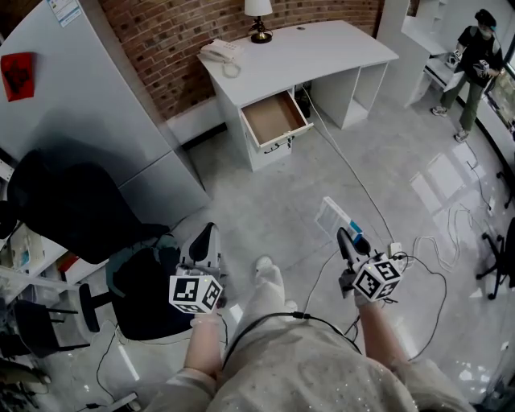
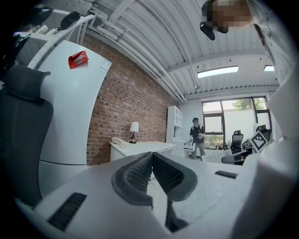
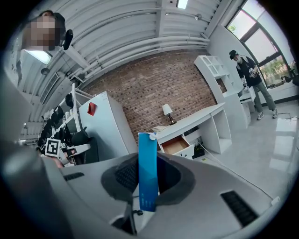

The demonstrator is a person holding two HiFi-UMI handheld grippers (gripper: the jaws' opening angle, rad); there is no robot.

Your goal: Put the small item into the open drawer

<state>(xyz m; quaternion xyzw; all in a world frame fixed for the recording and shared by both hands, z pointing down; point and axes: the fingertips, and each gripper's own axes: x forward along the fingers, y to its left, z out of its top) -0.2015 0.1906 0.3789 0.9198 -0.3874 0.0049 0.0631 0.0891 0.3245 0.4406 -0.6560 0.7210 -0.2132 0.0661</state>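
At the far left a black chair (image 1: 68, 205) stands by a big white cabinet (image 1: 88, 113). Next to the chair is the left gripper (image 1: 209, 232), held low over the grey floor (image 1: 273, 197). In the left gripper view its two fingers (image 2: 135, 173) touch at the tips. Nothing is between them.

In the middle, far ahead, a white desk (image 1: 322, 52) stands against a brick wall (image 1: 169, 32). A lamp (image 1: 258, 20) and a phone (image 1: 220, 52) sit on top of it. Under the desk top the drawer (image 1: 273, 119) stands open, and you can see its brown inside. The drawer is well apart from both grippers.

Further right is the right gripper (image 1: 344, 233). Its fingers are only a little way apart, and they squeeze the small blue item (image 3: 148, 168). The item is flat and thin. It stands up between the two dark pads, and its top pokes out past the fingertips. It is up in the air over the floor, not in the drawer.

Thin wires (image 1: 438, 269) lie on the floor near the right gripper. At the far right a person (image 1: 475, 64) stands in the corner of the room.
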